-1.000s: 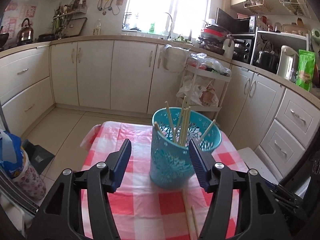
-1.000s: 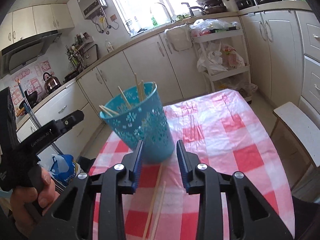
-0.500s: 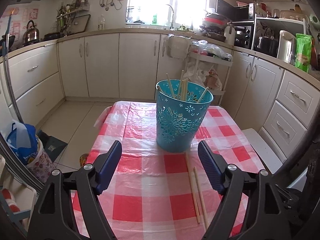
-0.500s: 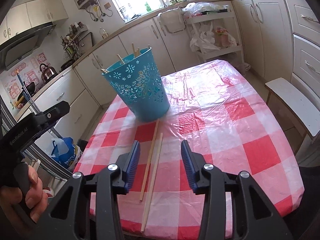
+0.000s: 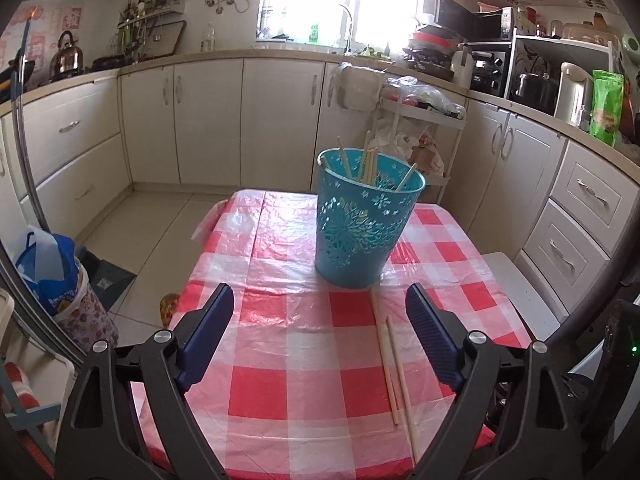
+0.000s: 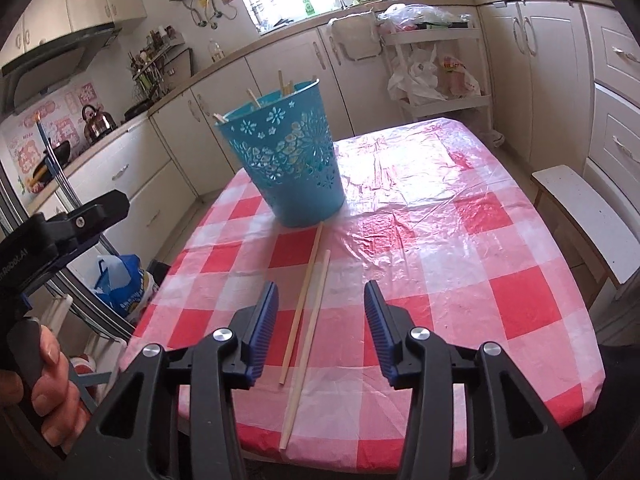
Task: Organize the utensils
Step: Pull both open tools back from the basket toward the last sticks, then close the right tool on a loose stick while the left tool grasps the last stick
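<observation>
Two loose chopsticks point(image 6: 306, 308) lay side by side on the desk point(image 6: 460, 240), far ends near the foot of the blue basket point(image 6: 288, 160), near ends towards the front edge. Sat between the right gripper point(image 6: 320, 320) jaws as seen from its camera, though below them, not touched. Lay to the right of centre in the left wrist view point(image 5: 394, 364), just inside the right-hand jaw of the left gripper point(image 5: 320, 332).

Big change from a second back: left gripper pulled away from the basket, which had stood right between its jaws and now stood well clear beyond them. Jaws just been opening, spread wide, nothing between them but checked cloth. Right gripper likewise backed off from the basket and dropped lower over the pair; jaws just been opening too, parted moderately, empty. Read as basket let go and set, attention turned to the strays: likely the pickup step next, probably by the right.

Basket upright towards the far half of the desk. Held several chopsticks point(image 5: 370, 166), leaning at mixed angles against the rim, tips above it; exact count not clear. Nothing else visible inside. Rest of the desk bare under the plastic-covered red-and-white cloth. Hand point(image 6: 36, 392) on the left gripper's handle seen at the lower left of the right wrist view.
</observation>
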{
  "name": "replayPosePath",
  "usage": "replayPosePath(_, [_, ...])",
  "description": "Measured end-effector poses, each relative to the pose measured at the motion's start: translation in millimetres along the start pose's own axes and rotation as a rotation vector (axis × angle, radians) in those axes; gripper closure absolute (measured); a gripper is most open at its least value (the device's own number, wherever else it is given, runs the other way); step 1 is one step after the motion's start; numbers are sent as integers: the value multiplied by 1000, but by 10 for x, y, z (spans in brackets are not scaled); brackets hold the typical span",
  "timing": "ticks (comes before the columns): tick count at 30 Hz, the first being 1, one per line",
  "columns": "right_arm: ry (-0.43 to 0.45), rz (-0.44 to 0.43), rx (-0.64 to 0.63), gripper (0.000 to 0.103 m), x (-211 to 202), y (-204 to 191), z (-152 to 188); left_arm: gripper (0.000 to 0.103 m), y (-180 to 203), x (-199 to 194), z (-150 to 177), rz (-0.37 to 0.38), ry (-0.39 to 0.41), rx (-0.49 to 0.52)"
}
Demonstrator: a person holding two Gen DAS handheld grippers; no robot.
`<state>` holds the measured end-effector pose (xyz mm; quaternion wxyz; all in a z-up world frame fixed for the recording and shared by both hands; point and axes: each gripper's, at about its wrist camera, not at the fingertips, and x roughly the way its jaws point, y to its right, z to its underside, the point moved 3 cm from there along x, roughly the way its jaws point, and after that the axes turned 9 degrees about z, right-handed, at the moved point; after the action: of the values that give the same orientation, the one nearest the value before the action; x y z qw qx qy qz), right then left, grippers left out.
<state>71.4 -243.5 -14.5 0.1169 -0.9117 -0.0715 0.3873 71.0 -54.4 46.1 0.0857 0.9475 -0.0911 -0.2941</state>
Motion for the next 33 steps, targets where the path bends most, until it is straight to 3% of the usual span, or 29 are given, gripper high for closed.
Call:
replayPosePath(5, [-80, 46, -88, 60, 478, -164, 45, 19, -241, 126, 206, -44, -68, -49])
replayPosePath(10, [-127, 79, -129, 71, 762, -210, 24, 19, -324, 267, 317, -64, -105, -56])
replayPosePath(12, [-134, 82, -160, 73, 814, -232, 24, 19, -297, 364, 344, -58, -120, -45])
replayPosePath(17, [-152, 107, -246, 91, 917, -222, 59, 19, -173, 672, 380, -35, -173, -17])
replayPosePath(24, [-157, 129, -222, 97, 976, 153, -125, 21, 160, 1233, 448, 27, -258, 40])
replayPosePath(26, [-164, 128, -209, 97, 986, 237, -156, 32, 281, 1406, 493, 37, -288, 75])
replayPosePath(28, [-172, 109, -191, 97, 988, 294, -167, 54, 363, 1546, 563, 44, -325, 91])
replayPosePath(32, [-172, 106, -213, 97, 992, 259, -163, 73, 473, 1625, 702, 48, -344, 131])
replayPosePath(33, [-173, 102, -217, 97, 991, 243, -156, 83, 493, 1607, 730, 45, -342, 148])
